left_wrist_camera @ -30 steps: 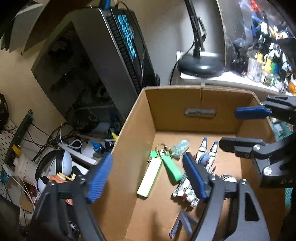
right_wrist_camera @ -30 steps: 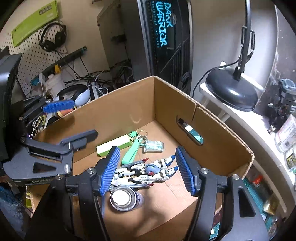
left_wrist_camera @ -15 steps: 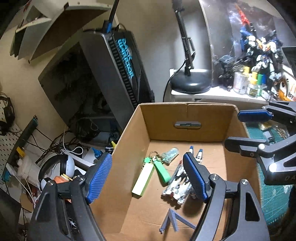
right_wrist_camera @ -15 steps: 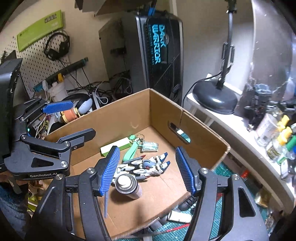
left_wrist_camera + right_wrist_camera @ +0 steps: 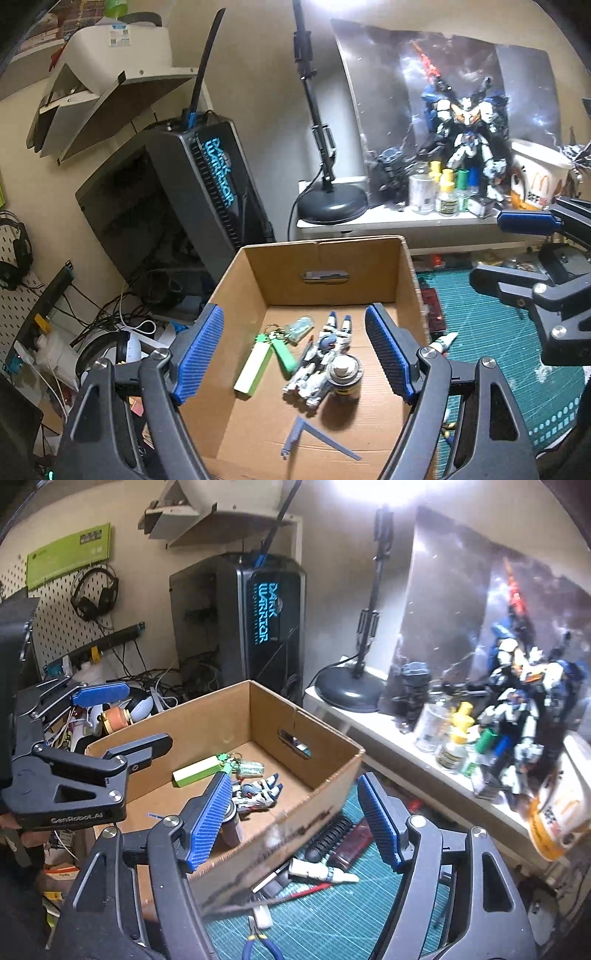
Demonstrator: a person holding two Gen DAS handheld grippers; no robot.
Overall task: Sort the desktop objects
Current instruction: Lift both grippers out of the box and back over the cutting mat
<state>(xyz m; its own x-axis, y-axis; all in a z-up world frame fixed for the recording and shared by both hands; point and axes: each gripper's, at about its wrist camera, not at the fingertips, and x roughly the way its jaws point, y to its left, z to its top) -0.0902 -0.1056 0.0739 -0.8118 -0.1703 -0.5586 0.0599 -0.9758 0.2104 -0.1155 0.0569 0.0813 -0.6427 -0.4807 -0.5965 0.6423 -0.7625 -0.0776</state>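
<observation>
Two grippers spread wide, empty: left gripper (image 5: 295,354) poised above the cardboard box (image 5: 236,280), pointing down into it; right gripper (image 5: 291,819) over the box's near right rim, above the green cutting mat (image 5: 332,915). Both pulled higher and farther back than a second ago, box floor now smaller in view. Below and ahead of the left fingers, inside the box: small can (image 5: 345,374) upright, touching the toy robot figure (image 5: 321,354); green keychain (image 5: 258,362) just left; grey angled part (image 5: 314,435) nearest.
</observation>
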